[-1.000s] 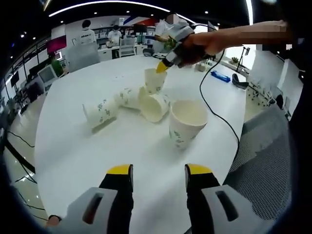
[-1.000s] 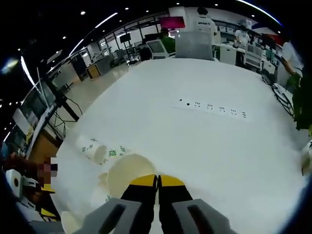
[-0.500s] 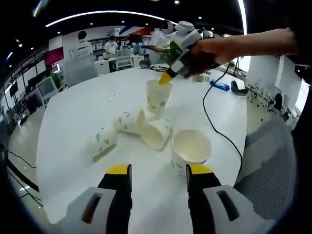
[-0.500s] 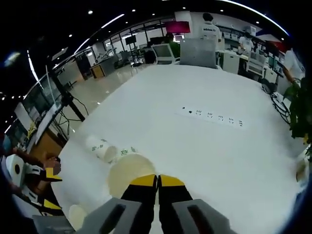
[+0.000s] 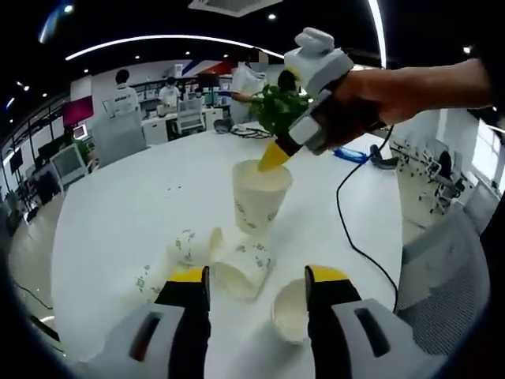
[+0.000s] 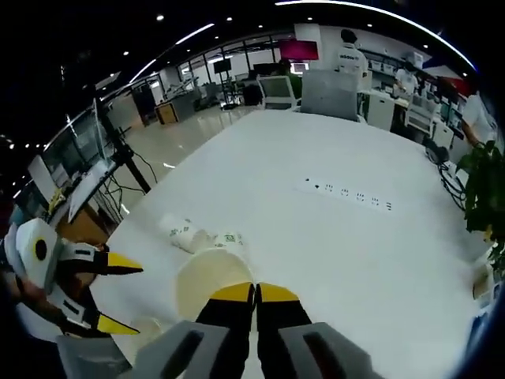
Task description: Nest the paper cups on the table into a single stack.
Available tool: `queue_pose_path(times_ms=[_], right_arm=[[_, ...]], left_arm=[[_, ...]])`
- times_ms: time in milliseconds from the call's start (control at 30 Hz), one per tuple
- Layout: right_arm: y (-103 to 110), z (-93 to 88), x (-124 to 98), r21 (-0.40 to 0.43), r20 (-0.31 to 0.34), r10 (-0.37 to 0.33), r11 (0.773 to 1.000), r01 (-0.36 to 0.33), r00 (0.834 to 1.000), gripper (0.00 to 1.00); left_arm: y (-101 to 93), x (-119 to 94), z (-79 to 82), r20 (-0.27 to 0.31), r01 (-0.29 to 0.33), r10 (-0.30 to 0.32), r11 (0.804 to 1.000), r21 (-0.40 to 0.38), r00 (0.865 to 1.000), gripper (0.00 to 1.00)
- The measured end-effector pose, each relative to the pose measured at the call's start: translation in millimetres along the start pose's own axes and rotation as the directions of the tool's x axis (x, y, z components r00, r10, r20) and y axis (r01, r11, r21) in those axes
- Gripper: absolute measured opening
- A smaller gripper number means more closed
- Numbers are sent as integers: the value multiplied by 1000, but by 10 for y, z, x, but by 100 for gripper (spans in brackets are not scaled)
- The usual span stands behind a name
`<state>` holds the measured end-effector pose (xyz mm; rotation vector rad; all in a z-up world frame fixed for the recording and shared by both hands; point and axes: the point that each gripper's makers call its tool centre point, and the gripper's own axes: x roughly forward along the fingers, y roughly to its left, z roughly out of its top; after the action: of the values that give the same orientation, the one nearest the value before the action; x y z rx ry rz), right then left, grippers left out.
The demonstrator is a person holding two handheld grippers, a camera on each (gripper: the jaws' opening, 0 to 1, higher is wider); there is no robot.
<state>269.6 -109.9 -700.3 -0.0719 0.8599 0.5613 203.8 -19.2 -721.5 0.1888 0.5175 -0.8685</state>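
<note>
My right gripper (image 5: 274, 158) comes in from the upper right, shut on the rim of a white paper cup (image 5: 260, 193) with a green print, held upright above the white table (image 5: 118, 205). In the right gripper view the shut jaws (image 6: 254, 294) pinch that cup's rim (image 6: 211, 276). Under it lie two cups on their sides (image 5: 183, 246) (image 5: 243, 268), and a third lying cup (image 5: 146, 280) is partly hidden. One upright cup (image 5: 293, 308) stands by my left gripper (image 5: 259, 276), which is open and holds nothing. The left gripper (image 6: 118, 294) also appears at the lower left.
A row of sockets (image 6: 351, 196) is set in the table (image 6: 316, 142) farther out. A green plant (image 6: 481, 189) stands at the right edge, and a black cable (image 5: 347, 213) runs across the table. Desks, chairs and people stand beyond.
The right gripper has lifted its cup well clear of the table. My left gripper has come closer to the lying cups, and the upright cup now sits by its right jaw.
</note>
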Motion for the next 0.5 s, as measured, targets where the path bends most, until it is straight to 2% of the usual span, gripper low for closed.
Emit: queue_pose_path(times_ms=[200,233,267,300,500], right_arm=[[35,-24,-46,-14,-3,4,1000,-4,1000,0],[150,-44,-161,-17,-1,6,1000,-6,1000,0],[175,-44,-187,-19,0,6,1000,-6,1000,0],[123,-25,-128,-23,-1,10,1000,-10,1000,0],[222,-58,-170,-36,-10,27,999,-27,1000,0]], left_arm=[[-47,155,113,17,7,-7,1000,-4,1000,50],[-48,180,133,21,9,-8,1000,-7,1000,50],[-47,189,140,22,9,-9,1000,-8,1000,50],[-49,211,159,25,10,-10,1000,-8,1000,50],[-79,281,227,32,19,-19,1000,5,999,53]])
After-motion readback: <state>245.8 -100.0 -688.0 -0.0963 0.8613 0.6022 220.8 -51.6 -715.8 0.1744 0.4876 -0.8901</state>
